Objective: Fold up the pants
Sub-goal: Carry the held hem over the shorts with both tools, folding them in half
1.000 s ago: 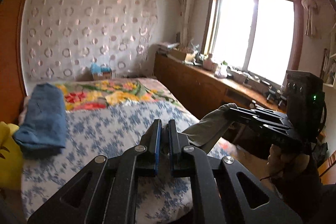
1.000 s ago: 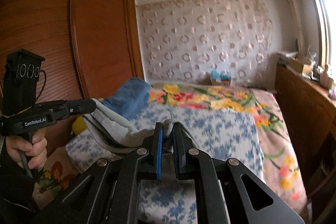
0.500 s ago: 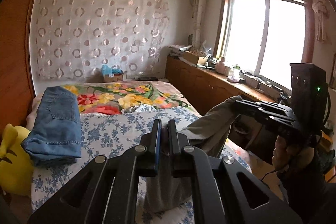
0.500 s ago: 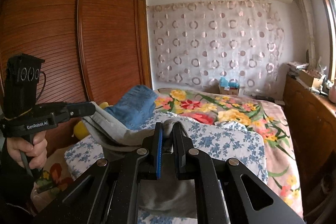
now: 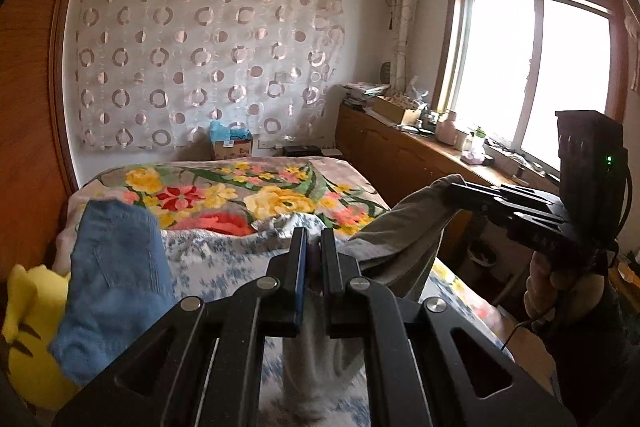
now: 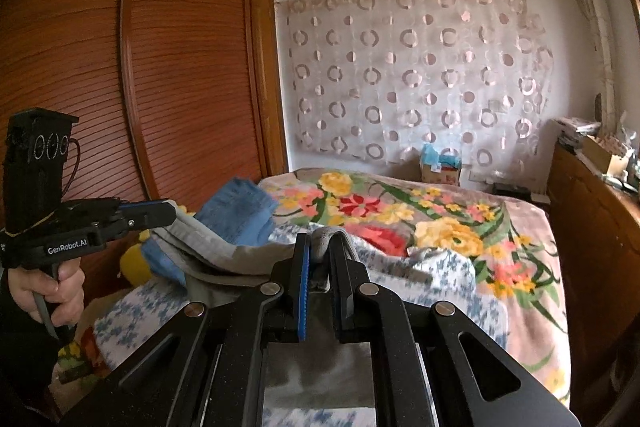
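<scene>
Grey pants (image 5: pixel 400 231) hang in the air over the bed, stretched between both grippers. My left gripper (image 5: pixel 313 247) is shut on one end of the cloth, which bunches between its fingers and droops below. In the left wrist view the right gripper (image 5: pixel 454 187) pinches the other end at the right. My right gripper (image 6: pixel 322 247) is shut on grey cloth too. From the right wrist the pants (image 6: pixel 240 255) run leftward to the left gripper (image 6: pixel 172 213), held by a hand (image 6: pixel 48 287).
The bed (image 6: pixel 520 267) carries a flowered blanket and a blue-patterned sheet. Folded blue jeans (image 5: pixel 116 275) and a yellow plush toy (image 5: pixel 28 339) lie at its left side. A wooden wardrobe (image 6: pixel 140 87) stands left, a cluttered wooden cabinet (image 5: pixel 400 155) under the window right.
Both grippers have drawn back from the bed together, keeping their hold. The pants have come up off the sheet and now hang lower between them.
</scene>
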Demonstrator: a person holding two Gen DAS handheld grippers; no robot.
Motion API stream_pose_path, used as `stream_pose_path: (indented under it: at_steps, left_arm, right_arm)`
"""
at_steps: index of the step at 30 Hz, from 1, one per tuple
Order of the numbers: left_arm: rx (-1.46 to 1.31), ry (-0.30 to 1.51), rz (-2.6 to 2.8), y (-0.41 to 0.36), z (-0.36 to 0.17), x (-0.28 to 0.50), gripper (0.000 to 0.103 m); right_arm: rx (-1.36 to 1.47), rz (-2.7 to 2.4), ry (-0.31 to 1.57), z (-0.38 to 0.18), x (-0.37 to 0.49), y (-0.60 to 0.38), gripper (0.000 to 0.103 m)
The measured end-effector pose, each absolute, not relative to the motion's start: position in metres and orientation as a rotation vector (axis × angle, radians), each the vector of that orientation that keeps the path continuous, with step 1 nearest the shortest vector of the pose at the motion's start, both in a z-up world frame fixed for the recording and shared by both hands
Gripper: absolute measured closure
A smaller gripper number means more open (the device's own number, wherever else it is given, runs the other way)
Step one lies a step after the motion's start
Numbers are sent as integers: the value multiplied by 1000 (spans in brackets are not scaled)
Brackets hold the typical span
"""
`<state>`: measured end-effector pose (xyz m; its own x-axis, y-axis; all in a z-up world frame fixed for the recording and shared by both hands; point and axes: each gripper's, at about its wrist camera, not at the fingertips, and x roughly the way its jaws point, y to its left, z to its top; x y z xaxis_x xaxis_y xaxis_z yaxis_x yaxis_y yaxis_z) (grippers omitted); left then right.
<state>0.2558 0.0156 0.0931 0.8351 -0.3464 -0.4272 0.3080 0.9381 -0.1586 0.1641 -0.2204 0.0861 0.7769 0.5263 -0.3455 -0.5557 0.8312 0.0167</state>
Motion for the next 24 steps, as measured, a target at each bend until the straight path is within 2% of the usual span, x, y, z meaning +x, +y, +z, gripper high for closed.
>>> stream_pose_path:
  at_steps: [8,19,24]
  left_arm:
    - [-41,446,-311,19,112,301,96]
    - [-52,527,-304,22,75,296,96]
    - [-54,541,-309,19,70,284,96]
  right_arm:
    - [-92,577,327,110,234,-204,95]
    - [-116,580,427,79,259,-188,94]
    - [-124,575,456,85,259,-184,94]
